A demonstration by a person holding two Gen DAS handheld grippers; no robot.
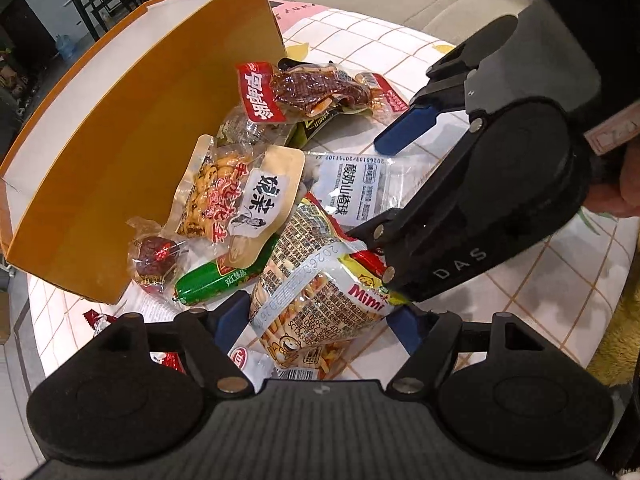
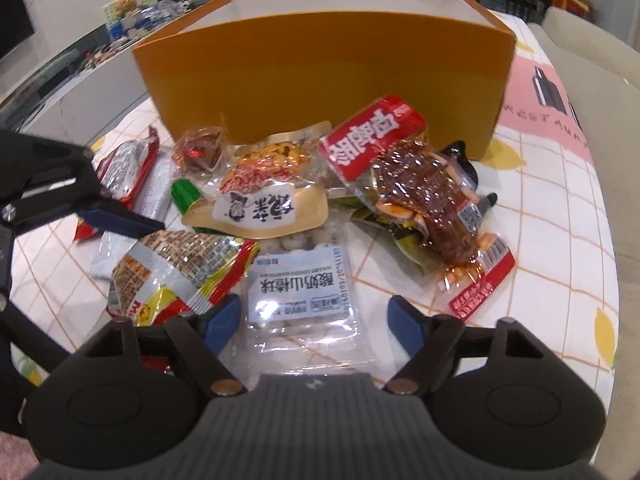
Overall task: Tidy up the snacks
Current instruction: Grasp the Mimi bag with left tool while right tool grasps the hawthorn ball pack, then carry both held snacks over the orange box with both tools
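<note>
A pile of snack packets lies on the checked tablecloth in front of an orange box (image 1: 120, 152) (image 2: 320, 80). My left gripper (image 1: 320, 320) is open, its blue fingers on either side of the Mimi stick-snack bag (image 1: 320, 292) (image 2: 168, 276). My right gripper (image 2: 314, 316) (image 1: 404, 132) is open around the clear white-label hawthorn-ball packet (image 2: 304, 288) (image 1: 352, 188). Behind lie a beige peanut pouch (image 2: 264, 196) (image 1: 236, 196), a red-label meat packet (image 2: 416, 176) (image 1: 308, 92), a green sausage (image 1: 224, 276) and a round dark red sweet (image 2: 200, 148) (image 1: 154, 258).
The orange box stands open at the back of the pile. More red and white packets (image 2: 128, 168) lie at the left. The tablecloth (image 2: 560, 240) extends right toward a beige sofa (image 2: 592, 52). A person's hand (image 1: 624, 184) holds the right gripper.
</note>
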